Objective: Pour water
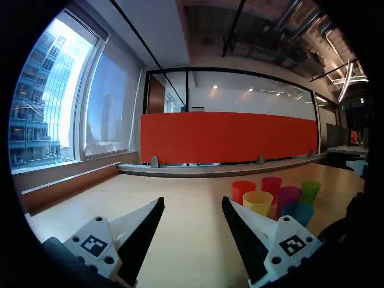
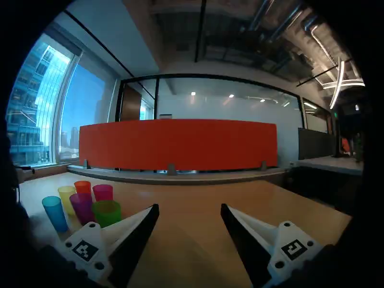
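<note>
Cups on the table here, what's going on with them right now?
Nothing is being handled yet. A person holds the left gripper and the right gripper open and empty over the wooden table. Six coloured cups stand upright in a tight cluster on it, between the two grippers and ahead of them, untouched. Pouring has not started.

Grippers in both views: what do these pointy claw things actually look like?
The left gripper and right gripper look alike. Each has two wedge-shaped fingers tapering to points, white on the outer faces and black on the inner ones. Each finger's base carries a square black-and-white marker ringed by small dark screw holes.
</note>
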